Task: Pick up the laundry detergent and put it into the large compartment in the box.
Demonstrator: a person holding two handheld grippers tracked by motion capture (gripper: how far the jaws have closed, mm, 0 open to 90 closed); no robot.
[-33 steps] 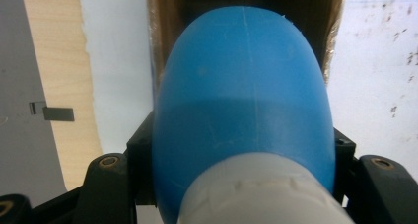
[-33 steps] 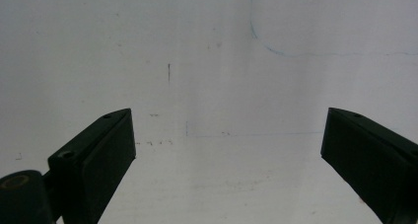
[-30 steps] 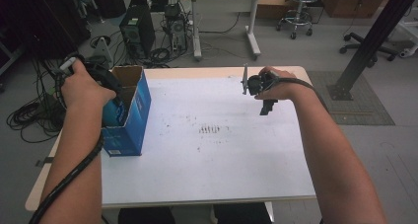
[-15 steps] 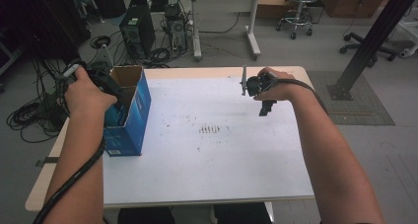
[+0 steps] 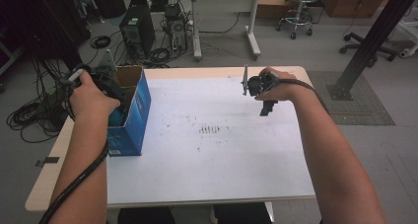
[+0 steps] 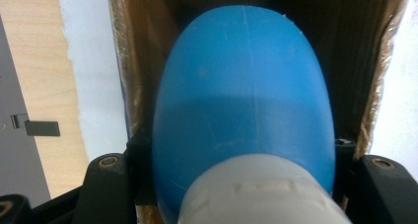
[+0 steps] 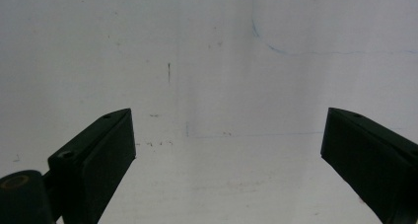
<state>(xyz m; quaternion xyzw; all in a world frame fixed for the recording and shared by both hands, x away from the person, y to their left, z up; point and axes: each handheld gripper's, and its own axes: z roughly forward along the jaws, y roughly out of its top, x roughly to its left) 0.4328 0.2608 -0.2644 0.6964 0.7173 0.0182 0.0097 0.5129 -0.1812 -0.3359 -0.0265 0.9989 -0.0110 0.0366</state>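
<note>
Nothing moved since earlier frames. Left gripper (image 6: 241,194) pinches blue bottle (image 6: 244,100) inside cardboard box (image 5: 133,110); right gripper (image 7: 226,150) spread wide over table (image 5: 207,174).

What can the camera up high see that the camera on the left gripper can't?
The high view alone takes in the box's blue outside, the left hand, the right gripper and the floor beyond. The left gripper view alone gives a close look at the blue bottle with its white cap, clamped between the black jaws. Both show the cardboard box's open top and the white table.
</note>
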